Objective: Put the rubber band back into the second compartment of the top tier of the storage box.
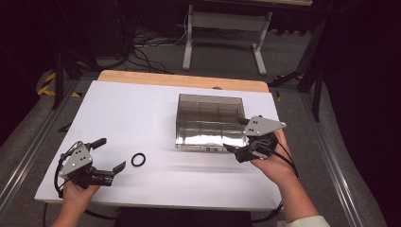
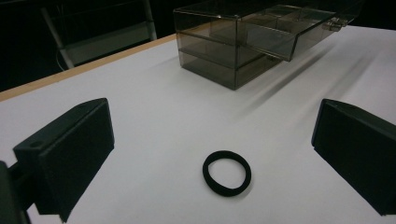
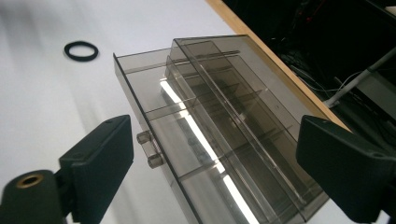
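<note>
**Ring lies ahead of the left gripper; drawer stands pulled out by the right**

Nearest the high camera, at left: left gripper (image 1: 109, 154) held low over the white table (image 1: 142, 109), jaws spread wide, nothing between them. In the left gripper view the black ring (image 2: 227, 172) lies flat on the table, just ahead of the jaws and about midway between them, touching neither. In the high view the same ring sits just right of the jaw tips. A round thing, so no long axis to line up with; any approach angle would serve. Left gripper is much the nearer one to it.

Centre to right: smoked clear drawer box (image 1: 210, 109) stands on the table, well apart from the ring. Its top drawer (image 3: 196, 135) is slid out toward the person, compartments look empty, small knob (image 3: 150, 149) on the front.

Right: right gripper (image 1: 240, 137) at the box's near right corner, jaws wide, gripping nothing. In the right gripper view the knob sits just beside one jaw, not pinched.

Judgement: the ring goes next, a short reach forward and down for the left gripper, then a carry rightward to the open drawer.
</note>
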A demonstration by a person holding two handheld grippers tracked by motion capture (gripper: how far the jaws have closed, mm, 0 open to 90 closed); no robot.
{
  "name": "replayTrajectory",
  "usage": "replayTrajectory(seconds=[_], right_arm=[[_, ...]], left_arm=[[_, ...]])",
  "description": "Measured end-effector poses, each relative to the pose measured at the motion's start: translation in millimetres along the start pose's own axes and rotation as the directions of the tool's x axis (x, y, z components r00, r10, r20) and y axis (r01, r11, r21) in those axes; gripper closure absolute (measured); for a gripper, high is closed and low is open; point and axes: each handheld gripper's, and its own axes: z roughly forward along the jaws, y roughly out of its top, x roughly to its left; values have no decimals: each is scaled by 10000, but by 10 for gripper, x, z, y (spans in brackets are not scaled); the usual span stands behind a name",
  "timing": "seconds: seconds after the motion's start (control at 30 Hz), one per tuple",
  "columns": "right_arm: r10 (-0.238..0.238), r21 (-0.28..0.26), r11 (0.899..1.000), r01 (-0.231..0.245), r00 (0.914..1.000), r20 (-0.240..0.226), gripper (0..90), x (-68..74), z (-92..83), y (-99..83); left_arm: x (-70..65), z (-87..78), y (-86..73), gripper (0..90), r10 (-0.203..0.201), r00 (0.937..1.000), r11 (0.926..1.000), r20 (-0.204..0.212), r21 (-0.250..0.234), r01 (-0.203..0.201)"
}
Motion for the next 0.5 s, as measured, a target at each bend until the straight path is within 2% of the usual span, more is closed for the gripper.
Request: replayTrajectory(seconds=[0.03,0.07,0.23,0.33,0.43,0.5], right_arm=[[153,-86,9998,-153,9999,54,109,-5,-22,-37],[441,-235,9988,-436,9988,200,95,-10,-60,-117],[1172,-701,9910,-1139,9921,445,73,-20,-145,-323],[1462,-902,9859,-1408,9877,562,71,-22,-187,-424],[1586,-1025,9832,-1511,9849,691,69,-16,-210,-488],[1795,-1155,9786,-1705,9811,726,66,-12,-226,-559]], left_arm=[[-3,2,-2,3,-11,9999,10000,132,7,11],[-1,0,-1,4,25,9999,10000,101,8,-25],[3,-6,-4,5,-7,10000,10000,9,-20,7],[3,-4,-7,5,-21,9999,10000,164,-3,21],[4,-10,-7,5,-51,10000,10000,52,-23,51],[5,-8,-8,5,-100,9999,9999,129,-27,101]])
